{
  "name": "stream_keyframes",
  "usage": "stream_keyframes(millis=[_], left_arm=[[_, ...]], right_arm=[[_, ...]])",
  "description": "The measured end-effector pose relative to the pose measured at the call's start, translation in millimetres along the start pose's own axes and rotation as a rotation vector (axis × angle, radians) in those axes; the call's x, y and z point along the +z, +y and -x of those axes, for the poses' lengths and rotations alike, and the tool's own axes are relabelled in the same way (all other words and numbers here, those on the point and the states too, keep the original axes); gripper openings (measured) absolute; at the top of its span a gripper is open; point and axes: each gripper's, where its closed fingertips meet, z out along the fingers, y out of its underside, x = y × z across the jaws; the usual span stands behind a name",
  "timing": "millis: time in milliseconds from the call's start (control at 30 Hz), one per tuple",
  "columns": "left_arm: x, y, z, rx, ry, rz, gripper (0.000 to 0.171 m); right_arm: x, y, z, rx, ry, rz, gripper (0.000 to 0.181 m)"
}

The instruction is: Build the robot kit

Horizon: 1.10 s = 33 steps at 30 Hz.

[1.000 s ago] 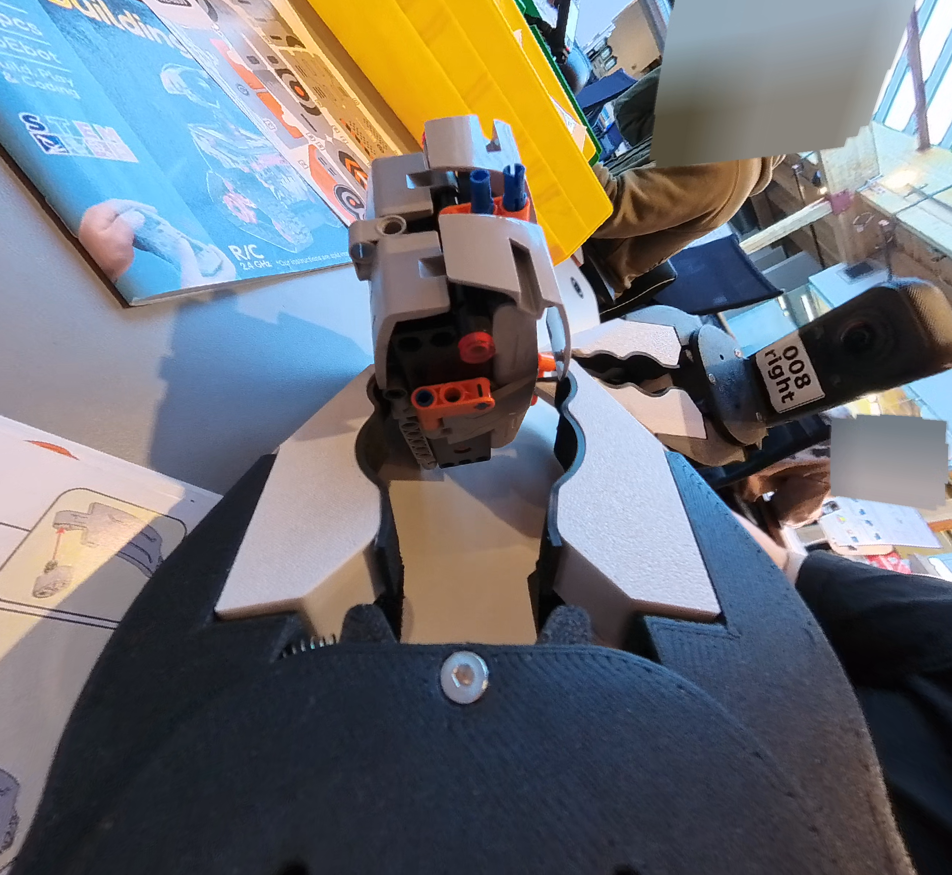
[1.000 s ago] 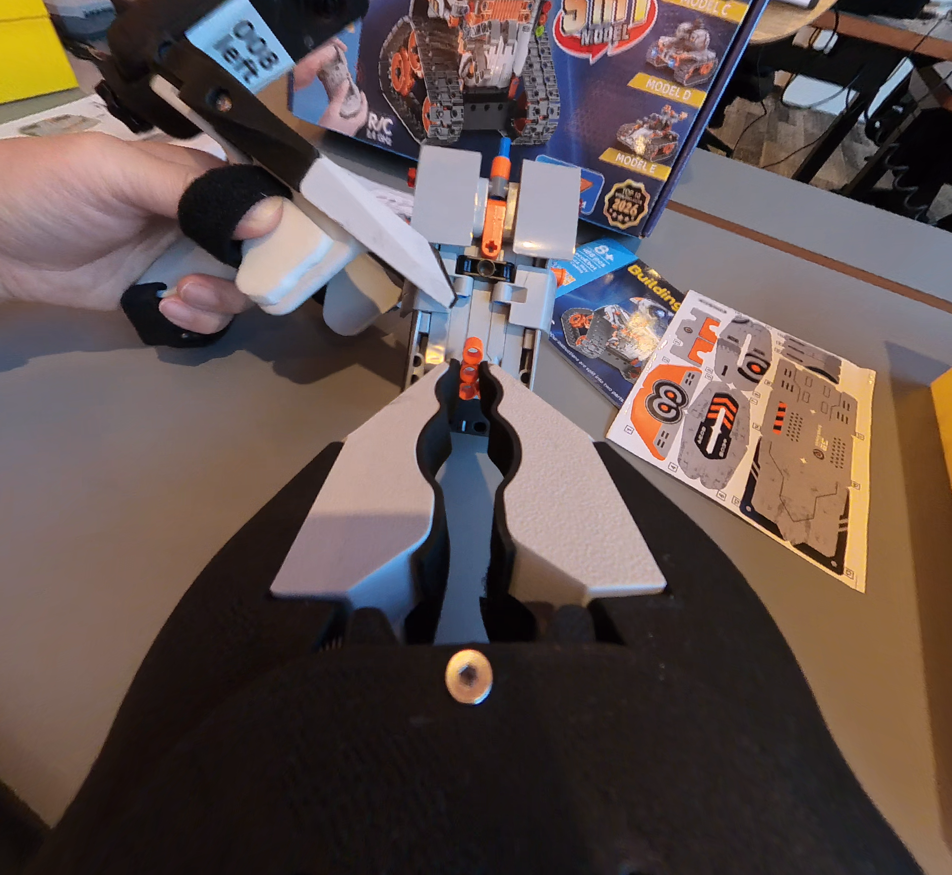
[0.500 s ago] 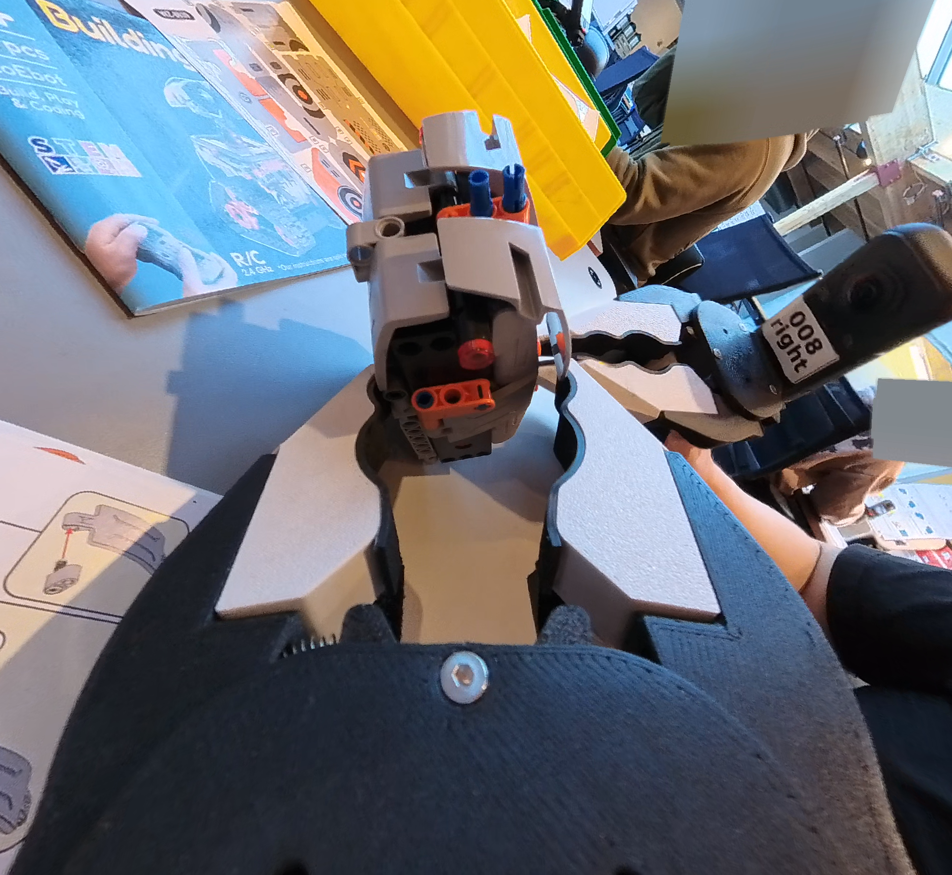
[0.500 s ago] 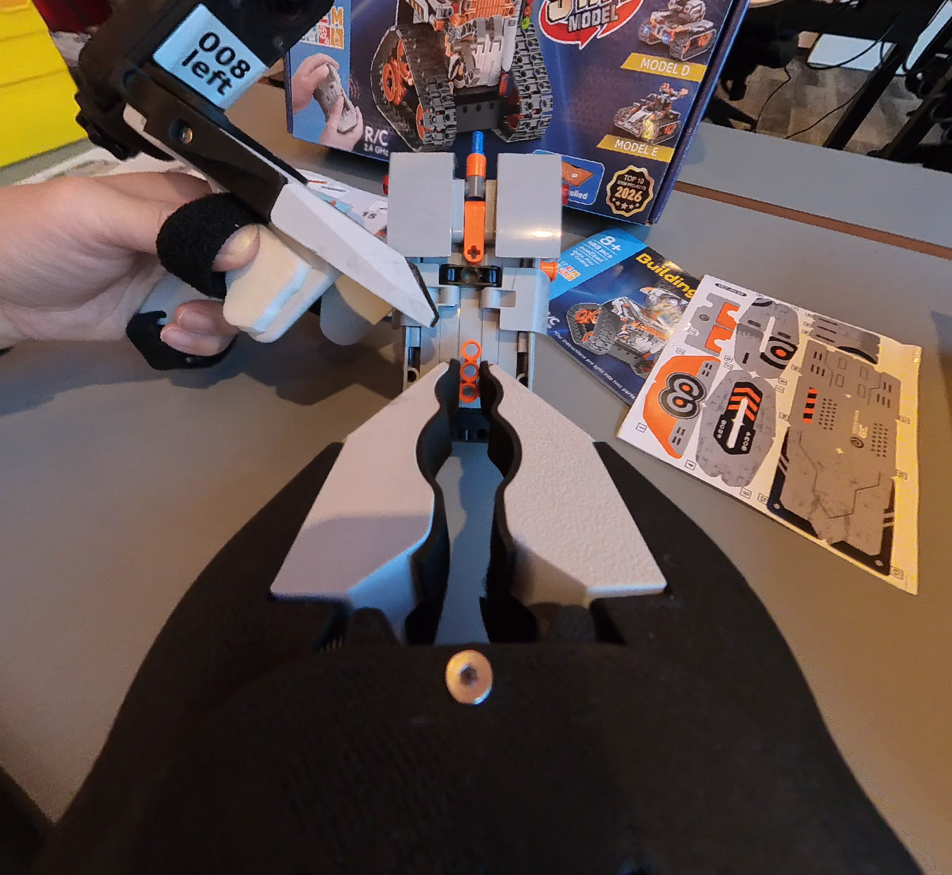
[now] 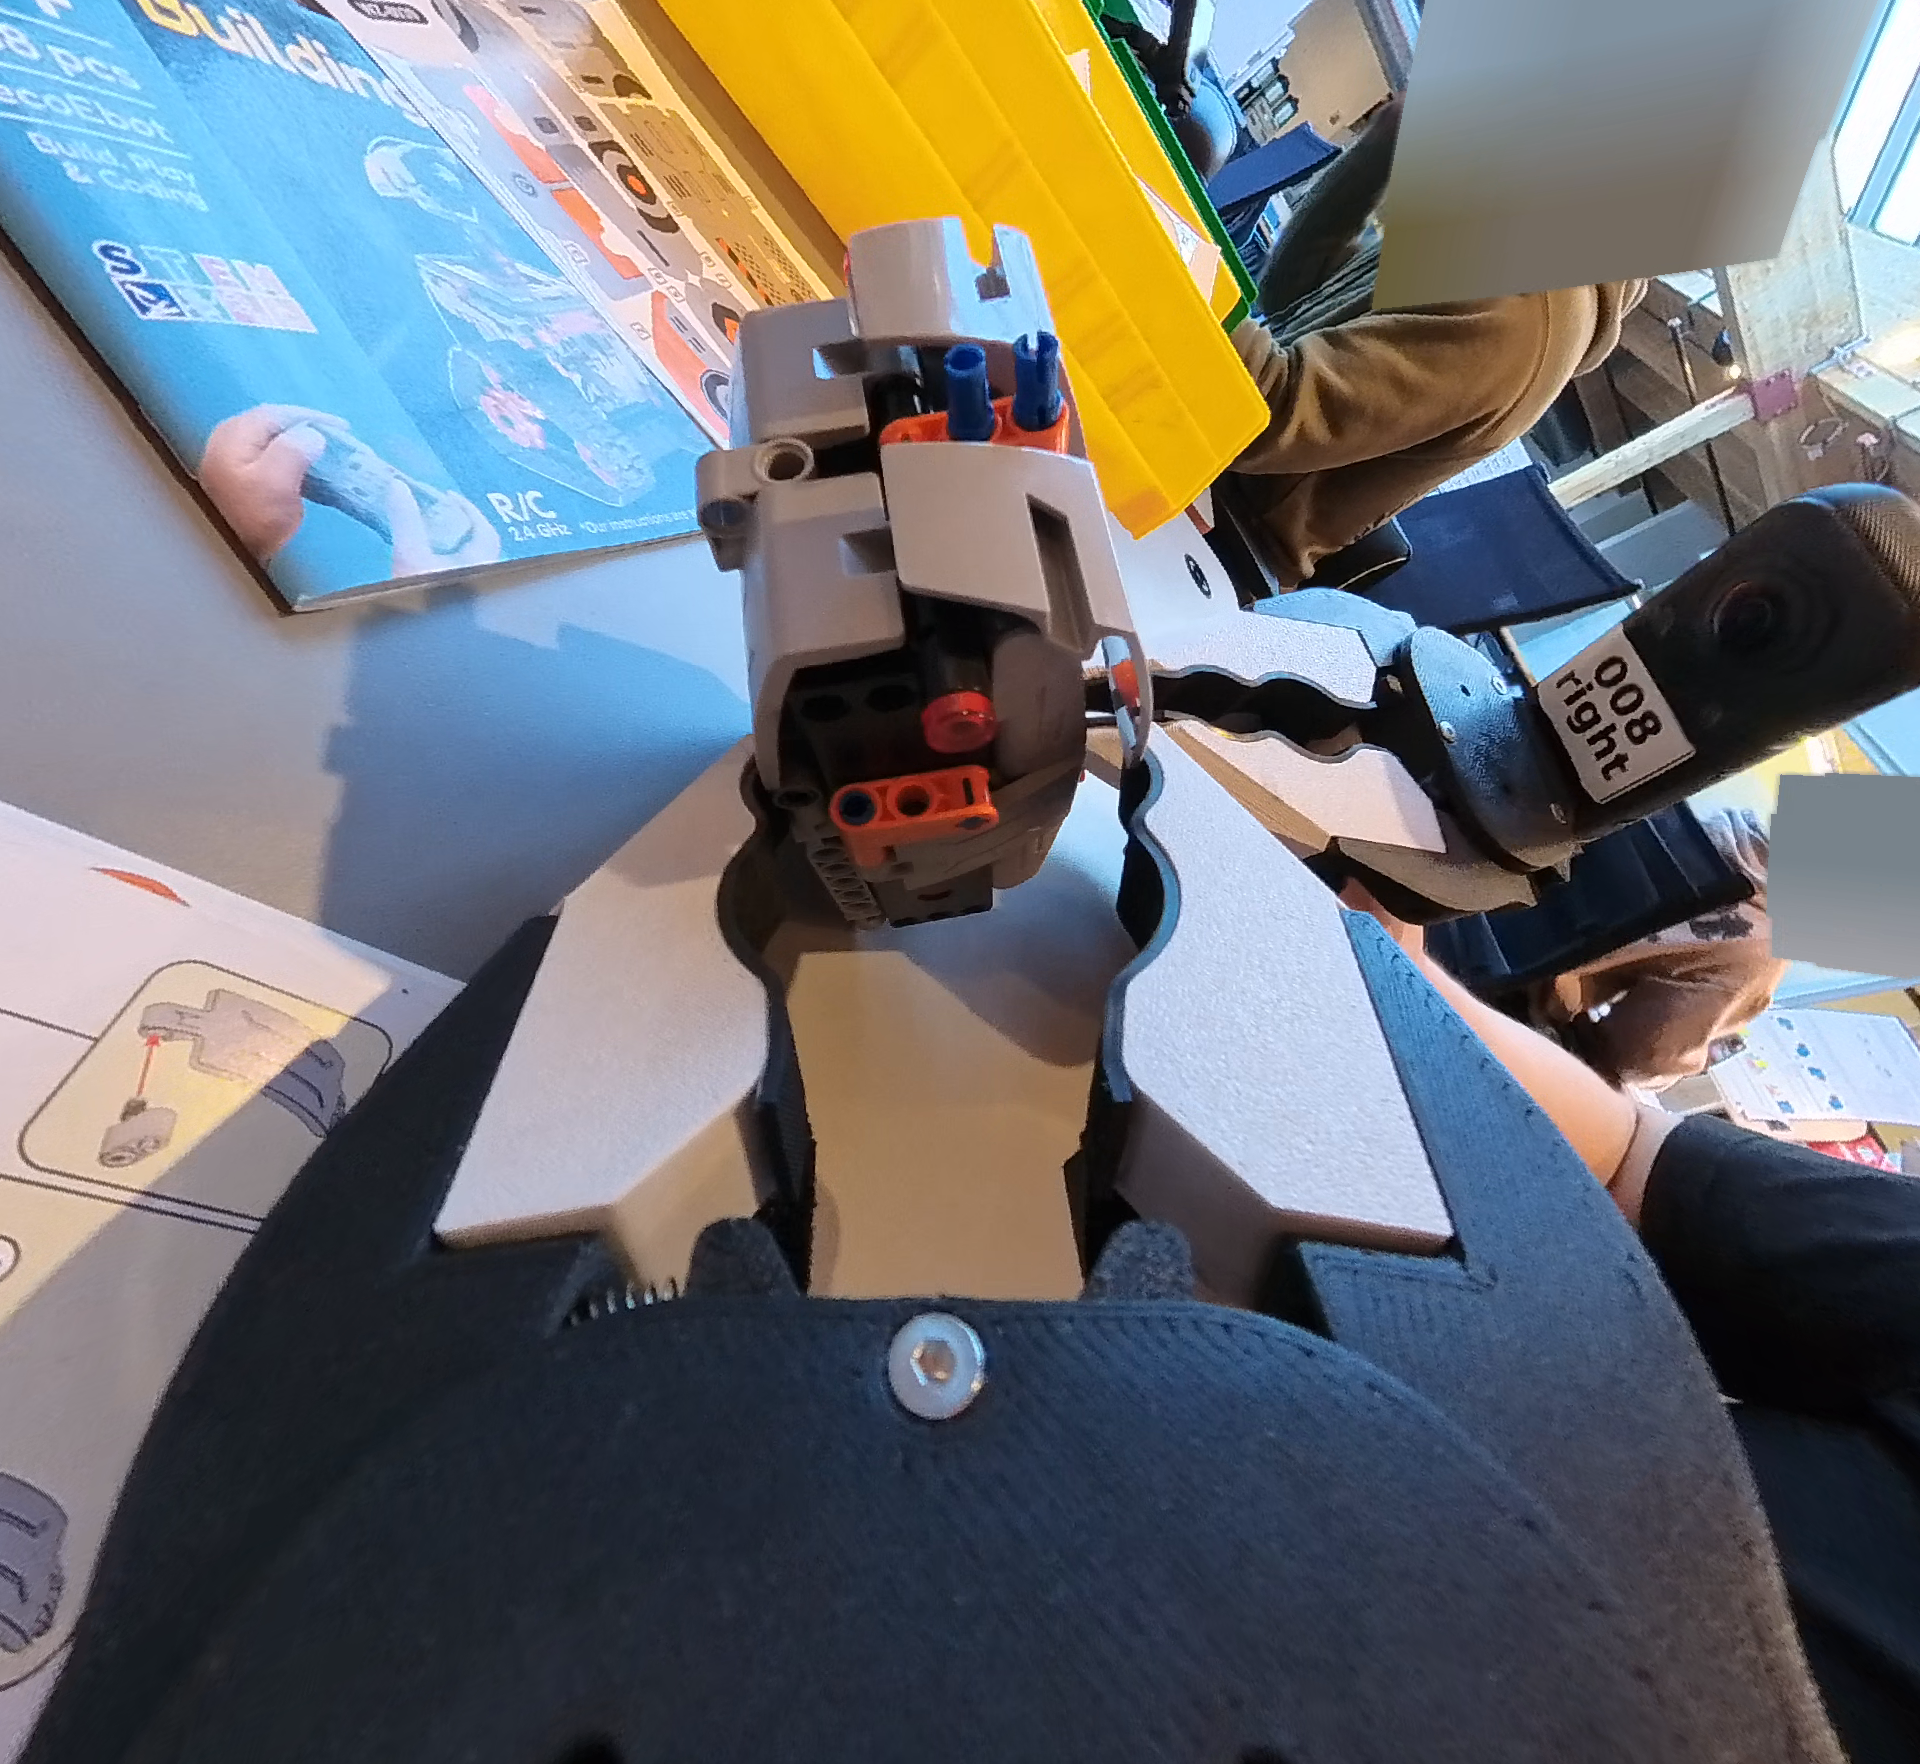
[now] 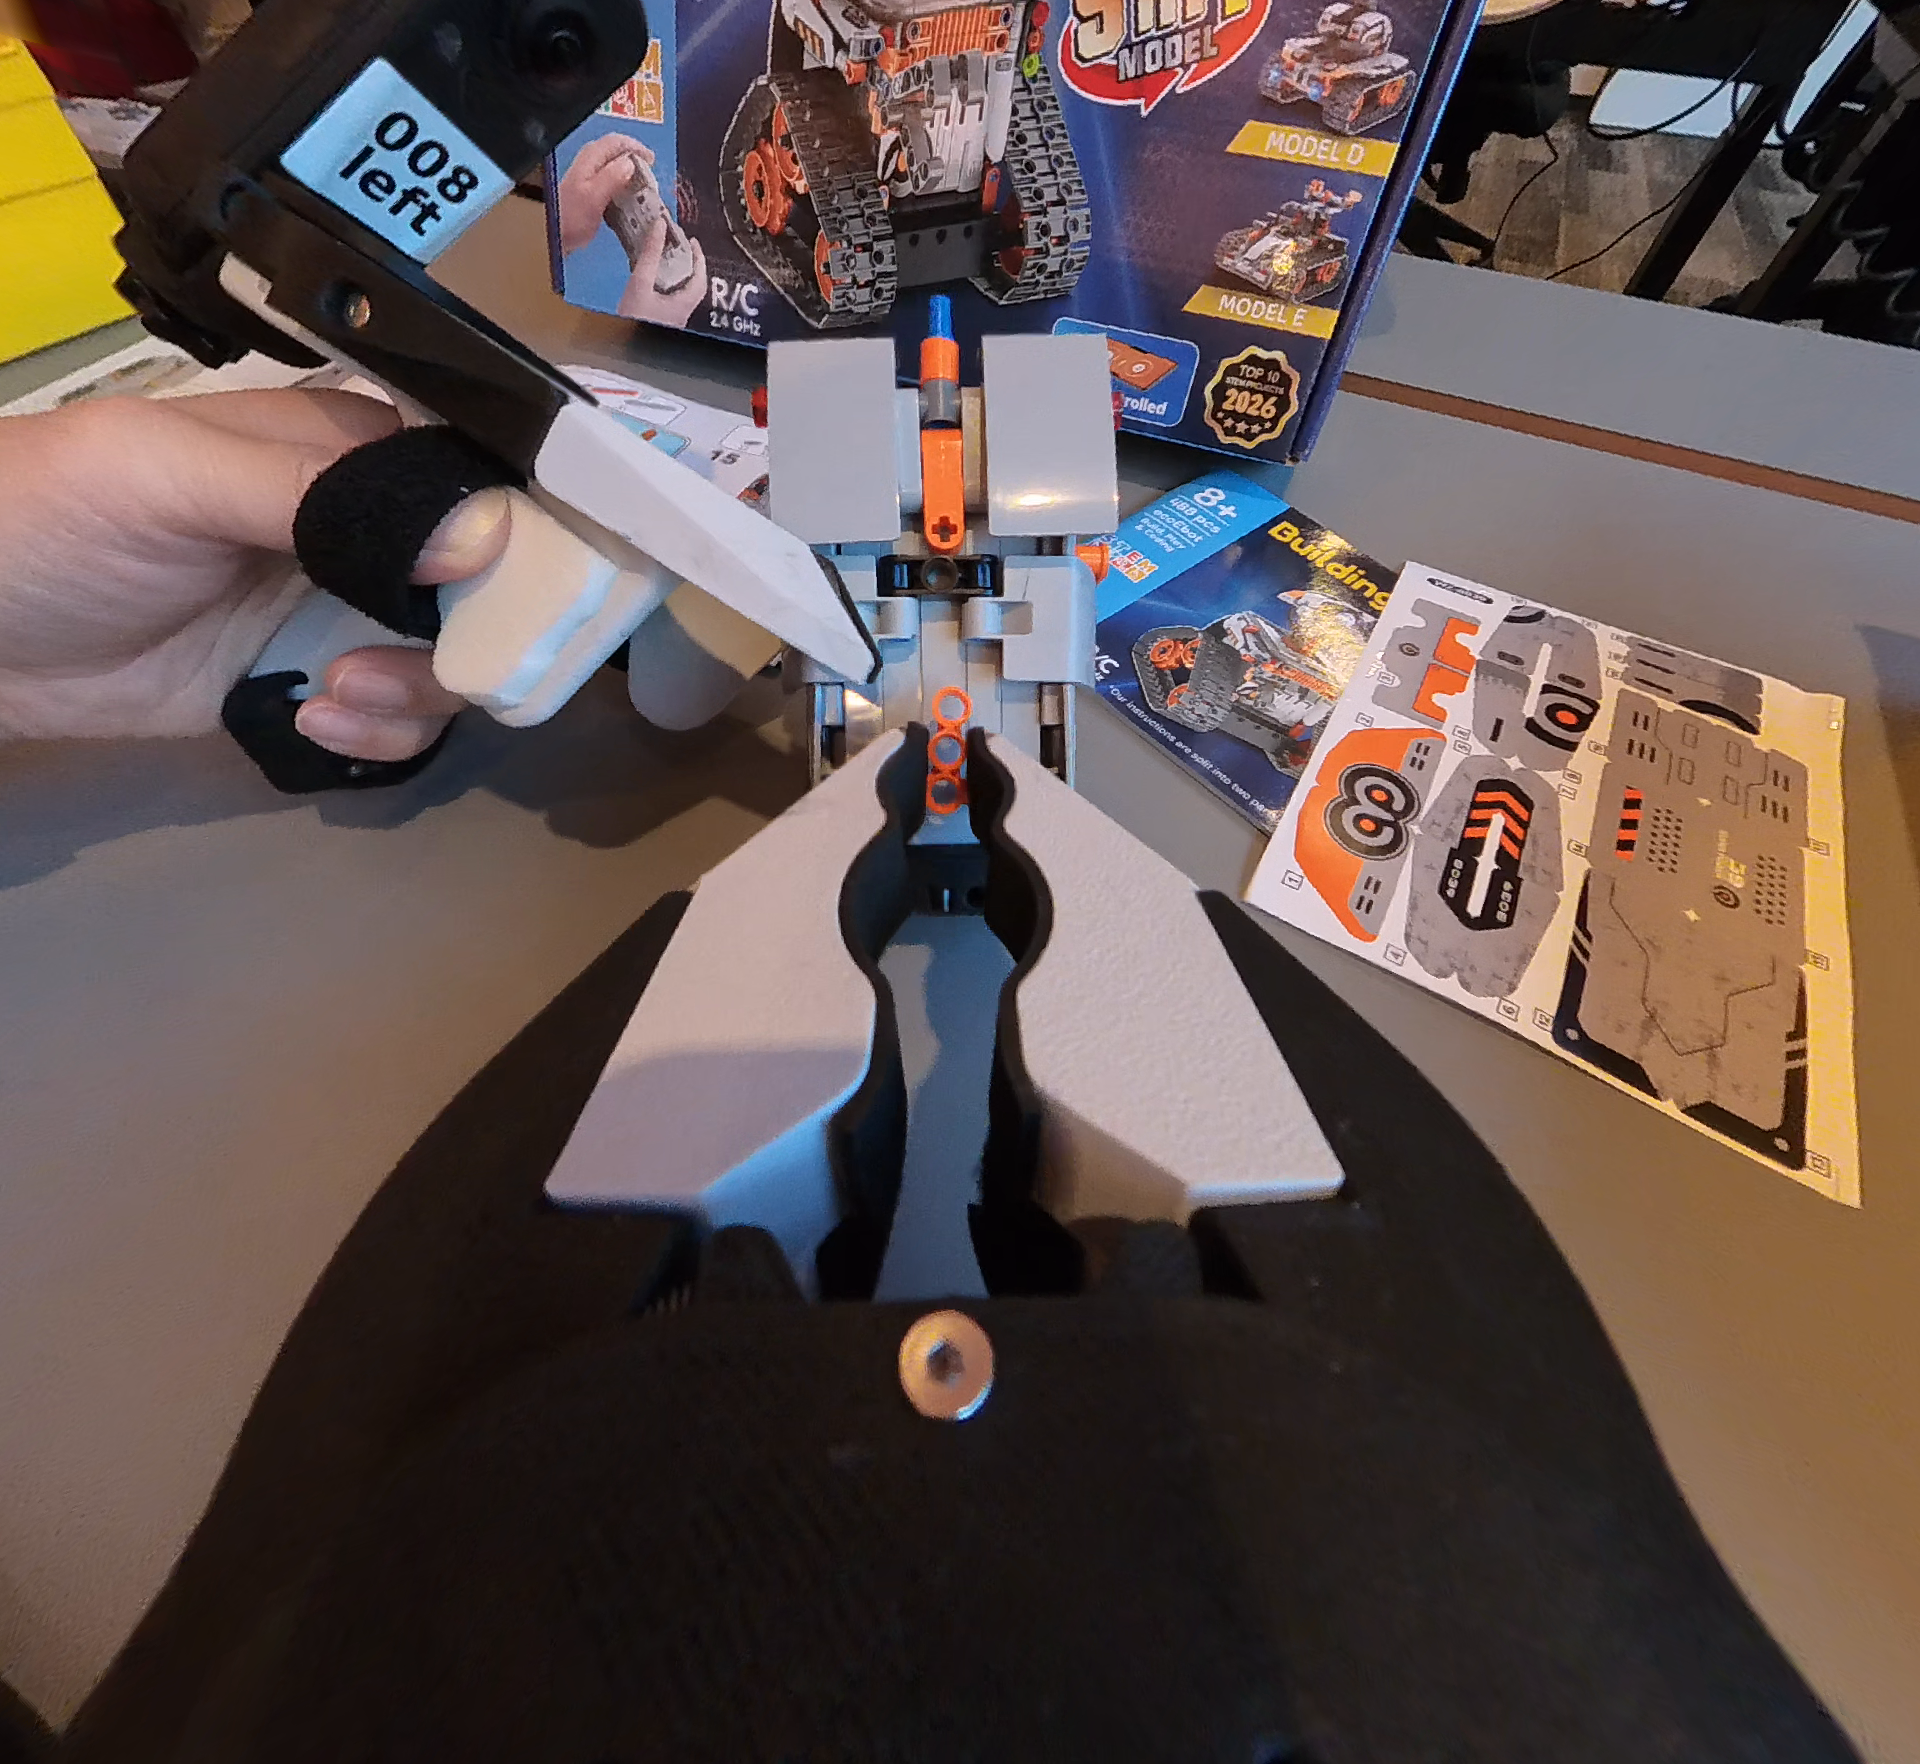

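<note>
**Brick model held between both claws**

Brick model (image 5: 914, 592), grey with orange and blue pins, stands upright above the grey bench (image 6: 312, 1039), and we take it as our landmark. Our left claw (image 5: 940, 841) pinches the model's dark lower end between its grey fingers (image 5: 644, 1008). In the right wrist view the same claw (image 6: 831, 634) reaches the model from its left side, held by a hand (image 6: 156, 571) with a black strap round one finger.

Our right claw (image 6: 945, 769) has its fingers pressed nearly together on a small orange beam (image 6: 948, 750) with three holes, low on the model's front face. In the left wrist view this claw (image 5: 1132, 717) meets the model from its right; whether the beam is already seated in the model we cannot tell.

Behind the model stands a blue toy box (image 6: 1039, 104). Right of the model, flat on the bench, lie a blue booklet (image 6: 1226, 634) and, beyond it, a sticker sheet (image 6: 1579, 841). A yellow bin (image 5: 935, 104) sits beyond the booklet in the left wrist view, and an open instruction page (image 5: 156, 1070) lies near the left claw.
</note>
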Motion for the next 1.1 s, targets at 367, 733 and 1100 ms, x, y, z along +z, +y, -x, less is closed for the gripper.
stream_keyframes(millis=[367,733,1100], left_arm=[[-2.7,-0.1,4.2,-0.075,0.019,-0.009,0.061],[-2.4,0.8,3.6,-0.076,0.029,-0.007,0.061],[-1.2,4.0,3.1,-0.124,0.058,0.007,0.061]], right_arm=[[6.2,-2.5,0.6,-0.028,0.0,-0.008,0.004],[10.0,5.2,3.5,-0.085,-0.014,0.011,0.005],[10.2,4.4,3.6,-0.066,-0.058,0.041,0.004]])
